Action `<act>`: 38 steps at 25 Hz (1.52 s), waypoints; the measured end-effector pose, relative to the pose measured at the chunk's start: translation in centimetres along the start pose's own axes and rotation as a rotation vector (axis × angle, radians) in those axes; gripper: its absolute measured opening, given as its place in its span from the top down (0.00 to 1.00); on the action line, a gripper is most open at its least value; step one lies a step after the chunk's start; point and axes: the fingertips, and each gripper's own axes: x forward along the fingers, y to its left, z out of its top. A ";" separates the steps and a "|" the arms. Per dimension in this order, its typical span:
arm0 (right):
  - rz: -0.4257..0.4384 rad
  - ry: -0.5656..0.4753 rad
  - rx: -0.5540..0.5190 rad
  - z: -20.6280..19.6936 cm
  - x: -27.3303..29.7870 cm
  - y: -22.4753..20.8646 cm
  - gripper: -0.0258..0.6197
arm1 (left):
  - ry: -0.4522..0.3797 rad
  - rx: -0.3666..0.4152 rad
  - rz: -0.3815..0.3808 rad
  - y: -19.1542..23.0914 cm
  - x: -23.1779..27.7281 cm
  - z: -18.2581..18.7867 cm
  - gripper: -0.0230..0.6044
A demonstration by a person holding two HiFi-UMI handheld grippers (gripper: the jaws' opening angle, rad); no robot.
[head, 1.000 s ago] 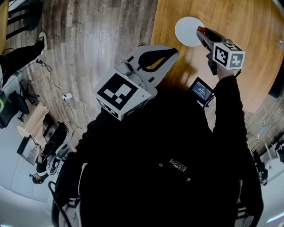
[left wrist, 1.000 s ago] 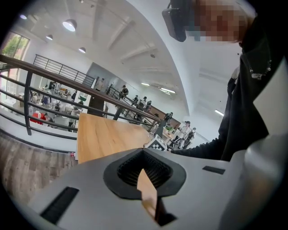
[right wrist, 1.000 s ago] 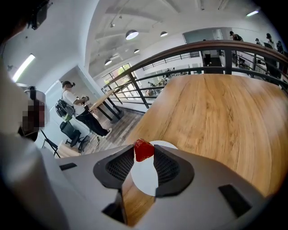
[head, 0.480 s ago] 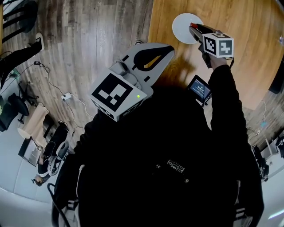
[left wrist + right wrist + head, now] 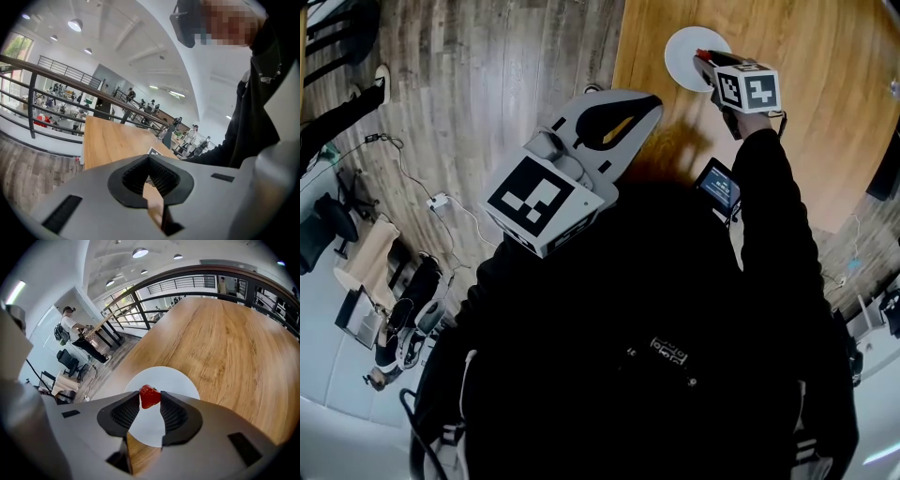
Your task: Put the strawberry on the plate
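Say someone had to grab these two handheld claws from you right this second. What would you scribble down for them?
Right gripper: shut on the strawberry, pointing down over the white plate on the wooden table.
Left gripper: jaws together, empty, held near the body, away from the plate.
Done: strawberry picked up and brought over the plate.
Left: lower it if it isn't touching (can't tell), open the right jaws so it rests on the plate, then back off.

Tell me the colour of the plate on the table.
Plain white. The plate shows best in the right gripper view, beneath the held strawberry.
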 end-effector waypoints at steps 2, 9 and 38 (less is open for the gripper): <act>0.009 0.009 -0.005 -0.3 0.5 0.1 0.73 | -0.001 -0.003 -0.001 -0.2 0.0 -0.3 0.96; -0.005 0.037 -0.031 -1.7 1.7 -0.4 0.73 | -0.009 0.031 0.027 -1.1 -0.2 -0.9 0.96; 0.033 -0.131 -0.048 -1.9 1.0 0.7 0.63 | -0.082 0.111 0.114 -3.5 -2.0 -5.0 0.96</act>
